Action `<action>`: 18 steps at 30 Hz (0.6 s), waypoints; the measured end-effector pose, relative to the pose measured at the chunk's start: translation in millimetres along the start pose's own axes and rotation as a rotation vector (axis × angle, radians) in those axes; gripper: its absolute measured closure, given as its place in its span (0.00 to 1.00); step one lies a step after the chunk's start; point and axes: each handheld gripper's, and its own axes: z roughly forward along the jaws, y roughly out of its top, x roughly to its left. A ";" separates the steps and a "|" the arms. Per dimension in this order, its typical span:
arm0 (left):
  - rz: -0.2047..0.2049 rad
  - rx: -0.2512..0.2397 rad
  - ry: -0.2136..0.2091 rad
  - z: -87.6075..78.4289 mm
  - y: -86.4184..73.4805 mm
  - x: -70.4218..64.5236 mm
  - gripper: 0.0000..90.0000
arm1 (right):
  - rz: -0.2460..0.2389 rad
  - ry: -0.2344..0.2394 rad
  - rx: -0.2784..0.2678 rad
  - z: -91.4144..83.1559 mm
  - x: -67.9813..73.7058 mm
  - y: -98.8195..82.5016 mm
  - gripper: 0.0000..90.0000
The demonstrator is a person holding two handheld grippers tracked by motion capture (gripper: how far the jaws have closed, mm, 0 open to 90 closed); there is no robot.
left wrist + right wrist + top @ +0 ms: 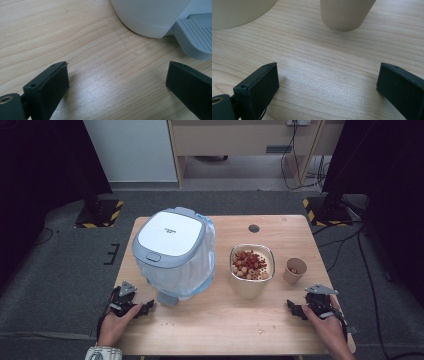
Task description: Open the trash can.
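The wooden table (225, 320) carries all items and both grippers. Largest on it is the white pedal bin (172, 252), lid shut, lined with a clear plastic bag whose edge hangs out around the rim; it stands on the left half of the table, its grey foot pedal (168, 299) pointing toward the person. Right of the bin, near the table's middle, stands the cream bowl (251, 270), holding a mix of red pieces and pale round nuts. Just right of the bowl, apart from it, stands the small paper cup (294, 270), upright, with a few brownish pieces at its bottom. The left gripper (134, 306) rests low at the front left corner of the table, held in the left hand (114, 325), pointing toward the bin; in the left gripper view its 2 jaws stand wide apart over bare wood with nothing between them, the bin's base and the pedal (193, 37) just ahead and not touched. The right gripper (303, 309) rests at the front right edge in the right hand (330, 332); in the right gripper view its 2 jaws are likewise wide and empty, with the cup (345, 13) straight ahead and the bowl (239, 11) to the upper left, both clear of the jaws. A few small crumbs (260, 331) lie on the wood near the front edge.
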 end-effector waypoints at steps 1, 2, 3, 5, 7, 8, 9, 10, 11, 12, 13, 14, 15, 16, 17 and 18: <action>-0.001 0.001 0.002 0.0 0.2 -0.2 0.04 | -0.001 0.002 0.001 -0.1 0.0 0.0 0.05; -0.003 0.003 0.004 -0.2 0.4 -0.3 0.04 | -0.003 0.003 0.001 0.0 0.1 0.0 0.05; -0.006 0.006 0.006 -0.5 0.7 -0.5 0.05 | -0.004 0.003 0.001 0.0 0.1 0.0 0.05; -0.010 0.009 0.009 -1.1 1.0 -0.6 0.05 | -0.004 0.003 0.000 0.0 0.1 0.0 0.05; -0.022 0.010 0.013 -2.6 1.7 -0.6 0.12 | -0.008 0.004 0.000 -0.1 0.4 -0.1 0.05; -0.034 0.008 0.007 -3.7 2.0 0.0 0.12 | -0.008 0.004 0.000 -0.1 0.4 -0.1 0.05; -0.048 0.004 0.000 -5.1 2.4 0.9 0.14 | -0.006 0.003 0.000 0.0 0.6 -0.1 0.05; -0.062 0.001 -0.010 -6.8 3.1 2.0 0.21 | -0.005 0.004 0.001 -0.1 0.7 -0.1 0.05; -0.062 0.001 -0.010 -6.8 3.1 2.0 0.23 | -0.005 0.004 0.001 -0.1 0.7 -0.1 0.05; -0.065 0.001 -0.013 -7.4 3.4 2.0 0.23 | -0.004 0.002 0.000 0.0 0.8 0.0 0.05; -0.061 -0.004 -0.013 -9.9 4.8 1.2 0.26 | -0.006 0.001 0.000 0.2 0.8 0.1 0.05; -0.061 -0.004 -0.013 -9.9 4.8 1.2 0.28 | -0.006 0.001 0.000 0.2 0.8 0.1 0.05; -0.058 -0.008 -0.010 -11.6 5.8 0.8 0.30 | -0.003 -0.001 -0.001 0.4 1.2 0.2 0.05; -0.061 -0.015 -0.011 -12.9 6.6 0.2 0.31 | -0.004 -0.002 -0.001 0.5 1.1 0.2 0.05; -0.057 -0.021 -0.007 -15.8 8.1 -0.7 0.33 | -0.004 -0.002 -0.001 0.5 1.1 0.2 0.05; -0.057 -0.021 -0.007 -15.8 8.1 -0.7 0.35 | -0.005 -0.002 -0.001 0.5 1.1 0.3 0.05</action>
